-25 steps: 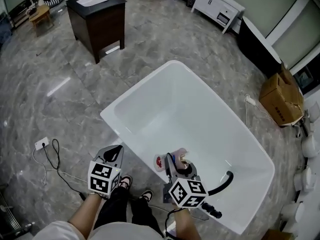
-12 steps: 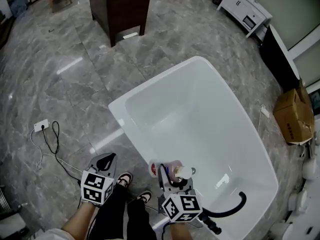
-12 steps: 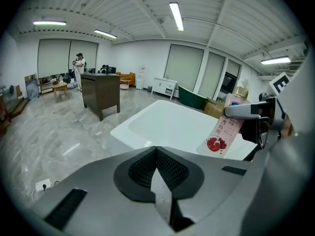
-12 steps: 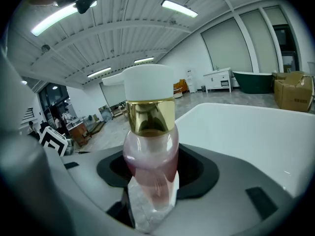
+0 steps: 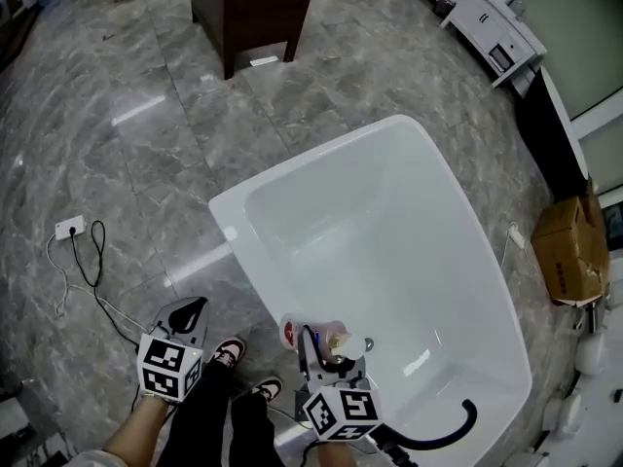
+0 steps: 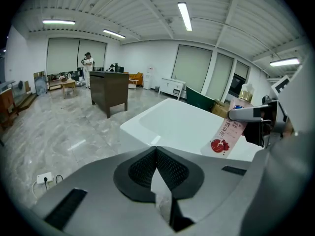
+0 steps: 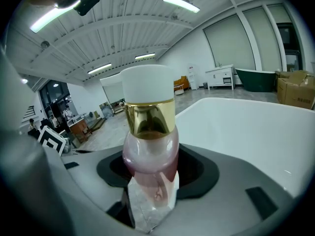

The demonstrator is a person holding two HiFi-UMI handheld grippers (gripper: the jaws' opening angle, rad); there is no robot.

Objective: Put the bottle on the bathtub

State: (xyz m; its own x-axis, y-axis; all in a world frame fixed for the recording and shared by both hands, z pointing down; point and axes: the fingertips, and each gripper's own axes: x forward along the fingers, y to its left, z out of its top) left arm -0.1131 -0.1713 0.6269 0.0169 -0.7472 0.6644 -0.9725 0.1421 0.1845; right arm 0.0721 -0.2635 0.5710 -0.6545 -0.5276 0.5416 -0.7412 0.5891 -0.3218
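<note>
A pink bottle (image 7: pixel 150 151) with a gold collar and white cap stands between the jaws of my right gripper (image 7: pixel 152 191), which is shut on it. In the head view the bottle (image 5: pixel 313 333) lies tilted over the near rim of the white bathtub (image 5: pixel 255 269), held by the right gripper (image 5: pixel 326 351). From the left gripper view the same bottle (image 6: pixel 230 131) shows its label with a red fruit picture. My left gripper (image 5: pixel 185 311) hangs over the floor to the left of the tub, jaws shut with nothing between them.
A dark wooden cabinet (image 5: pixel 255 13) stands beyond the tub. A cardboard box (image 5: pixel 569 251) sits at the right. A white power strip with a black cable (image 5: pixel 70 229) lies on the grey marble floor at the left. A black hose (image 5: pixel 450 436) curves over the tub's near right end.
The head view has shifted, so the tub and both grippers sit lower in frame. The right gripper still holds the bottle over the tub's near rim; the left gripper has drifted left and down.
</note>
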